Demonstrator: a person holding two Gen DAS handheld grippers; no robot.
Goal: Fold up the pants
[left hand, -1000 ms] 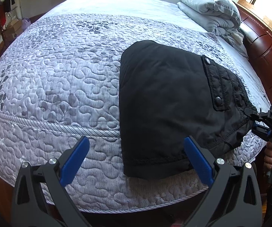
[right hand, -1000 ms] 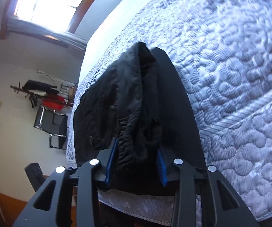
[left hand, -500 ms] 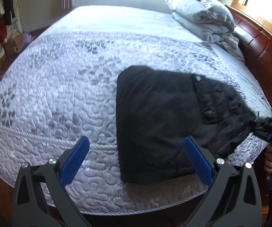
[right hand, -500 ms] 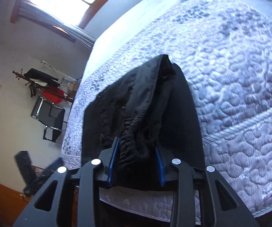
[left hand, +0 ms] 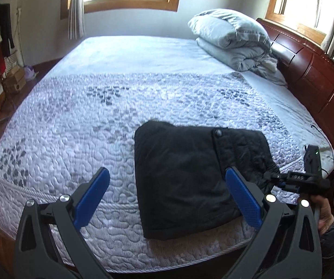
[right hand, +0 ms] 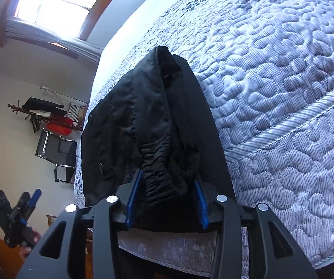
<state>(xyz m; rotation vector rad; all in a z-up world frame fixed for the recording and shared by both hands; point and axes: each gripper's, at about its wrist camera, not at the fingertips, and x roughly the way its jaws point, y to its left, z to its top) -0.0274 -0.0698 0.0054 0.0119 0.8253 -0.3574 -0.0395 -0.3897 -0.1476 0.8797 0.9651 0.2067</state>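
The black pants (left hand: 185, 181) lie folded into a squarish bundle near the front edge of the quilted bed (left hand: 78, 121), toward its right corner. In the left wrist view they sit at about 5 o'clock from the middle of the mattress, flat on the quilt, with a snap-buttoned pocket on their right part.

The left gripper (left hand: 167, 200) stands wide open with nothing between its blue pads (left hand: 92, 195), held above and in front of the bed, apart from the cloth. Only this view shows the folded grey duvet (left hand: 232, 39) at 1 o'clock, the wooden headboard (left hand: 311, 79) at 2 o'clock and the windows behind.

The right gripper (right hand: 167, 200) appears here only small at 4 o'clock, at the bundle's right edge; its grip cannot be read from this side. The right wrist view settles it: the gathered elastic waistband (right hand: 167, 169) sits bunched between the pads, which have just been opening a little. The left pad (right hand: 134, 197) touches the cloth; at the right pad contact is unclear. That view alone shows a clothes rack (right hand: 48, 114) at 9 o'clock, with the left gripper at 8 o'clock, held in a hand
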